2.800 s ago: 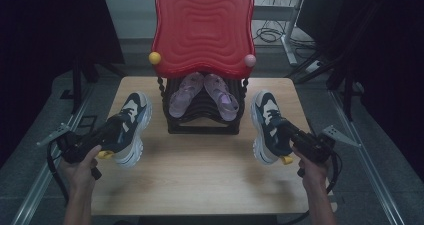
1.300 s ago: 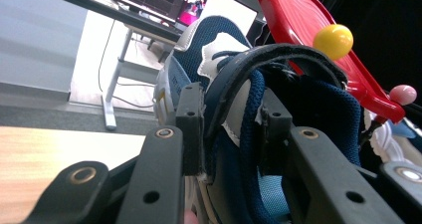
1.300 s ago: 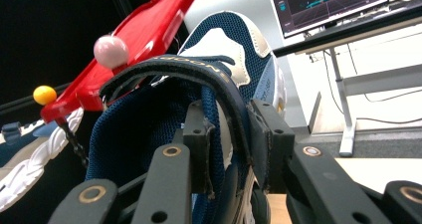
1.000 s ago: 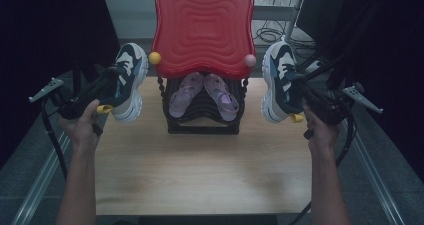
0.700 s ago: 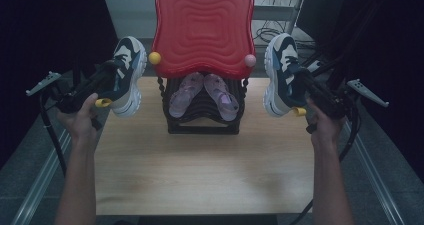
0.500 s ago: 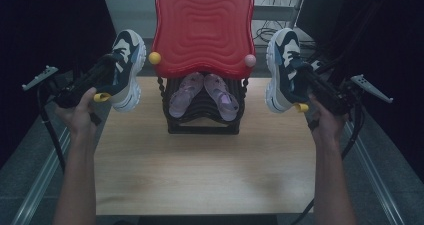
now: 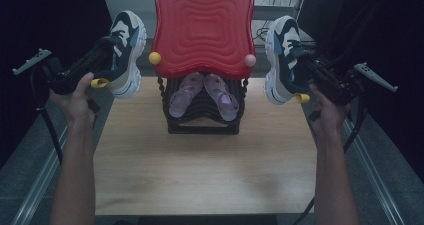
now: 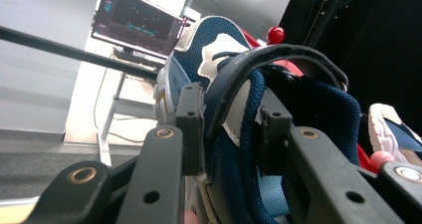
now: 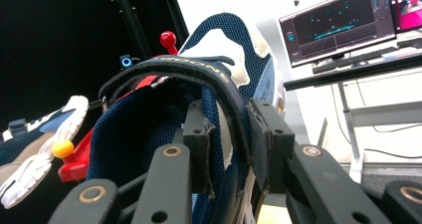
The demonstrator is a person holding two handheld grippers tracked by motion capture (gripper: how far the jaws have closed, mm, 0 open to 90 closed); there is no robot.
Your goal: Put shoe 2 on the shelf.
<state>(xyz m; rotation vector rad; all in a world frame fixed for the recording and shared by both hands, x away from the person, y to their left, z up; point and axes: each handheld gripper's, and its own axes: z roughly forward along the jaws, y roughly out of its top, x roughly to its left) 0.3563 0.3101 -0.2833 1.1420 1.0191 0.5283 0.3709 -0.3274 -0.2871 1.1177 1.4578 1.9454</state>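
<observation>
Navy mesh sneakers, white/grey panels, one per gripper. Strap on right sneaker (image 9: 199,69) has raised lettering, not legible. Left gripper (image 8: 226,134): jaws part-closed, clamped on strap/collar of left sneaker (image 7: 122,52). Right gripper (image 9: 229,144): same grip on its sneaker's collar. Ref = red shoe rack (image 7: 202,27): left sneaker just left of its top panel, right sneaker just right, both off the worktop (image 7: 200,170), toes up. Lilac sandals (image 7: 202,92) on rack's lower tier. Worktop front bare; dark surrounds on both sides.
</observation>
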